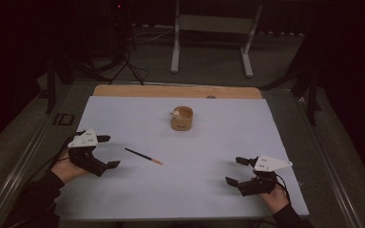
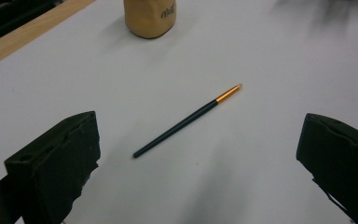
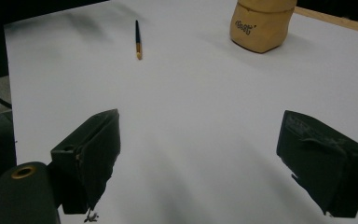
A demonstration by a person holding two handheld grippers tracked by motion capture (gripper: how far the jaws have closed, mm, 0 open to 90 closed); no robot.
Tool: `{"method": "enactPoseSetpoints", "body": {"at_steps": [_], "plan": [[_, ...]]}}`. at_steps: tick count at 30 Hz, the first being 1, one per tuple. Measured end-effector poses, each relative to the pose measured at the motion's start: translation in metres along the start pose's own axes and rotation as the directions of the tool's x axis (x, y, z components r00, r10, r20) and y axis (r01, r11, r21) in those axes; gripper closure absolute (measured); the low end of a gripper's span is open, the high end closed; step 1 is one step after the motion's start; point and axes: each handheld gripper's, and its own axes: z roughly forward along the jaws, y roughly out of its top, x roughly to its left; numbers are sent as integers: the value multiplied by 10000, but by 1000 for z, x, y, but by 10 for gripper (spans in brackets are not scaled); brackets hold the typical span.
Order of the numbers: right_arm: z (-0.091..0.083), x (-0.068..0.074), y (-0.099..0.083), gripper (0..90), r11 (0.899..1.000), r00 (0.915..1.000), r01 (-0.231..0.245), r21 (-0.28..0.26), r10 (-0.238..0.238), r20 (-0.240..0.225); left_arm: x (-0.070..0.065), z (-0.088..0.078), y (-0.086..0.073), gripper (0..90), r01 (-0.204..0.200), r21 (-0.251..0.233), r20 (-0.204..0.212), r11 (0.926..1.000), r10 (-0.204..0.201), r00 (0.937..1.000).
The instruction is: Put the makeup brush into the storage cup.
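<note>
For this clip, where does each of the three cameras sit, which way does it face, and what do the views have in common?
High view: above the person's side, looking forward and down on the table; forearms, left gripper and right gripper enter at the bottom.
Left gripper view: low over the table, facing the brush and tan cup; its two open jaws show.
Right gripper view: low, facing brush and cup farther off; open jaws show.
Shared: brush and cup appear in all three.

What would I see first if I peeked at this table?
Probably the tan cup standing near the far middle of the pale sheet, with something small and white at its rim. Next, the thin dark brush with a gold band lying flat, nearer the left tool. Both the left tool and the right tool are open, holding nothing.
</note>
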Motion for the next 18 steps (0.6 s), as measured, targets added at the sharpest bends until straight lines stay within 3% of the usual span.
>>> {"method": "enactPoseSetpoints", "body": {"at_steps": [8, 12, 17, 18], "plan": [[0, 0, 0, 136, 10000, 10000, 3, 6, -3, -16, 11, 2, 20, 14, -571, 550, 42, 9969, 570, 9984], [1, 0, 0, 136, 10000, 10000, 11, 19, -11, -27, 17, 5, 29, 14, -952, 847, 62, 9918, 950, 9955], [0, 0, 0, 136, 10000, 10000, -2, 4, 2, -27, 21, 9, 35, 14, -1153, 1078, 234, 9875, 1134, 9933], [1, 0, 0, 136, 10000, 10000, 37, 8, -37, -17, 21, 12, 37, 14, -1255, 1377, 416, 9825, 1209, 9918]]}}
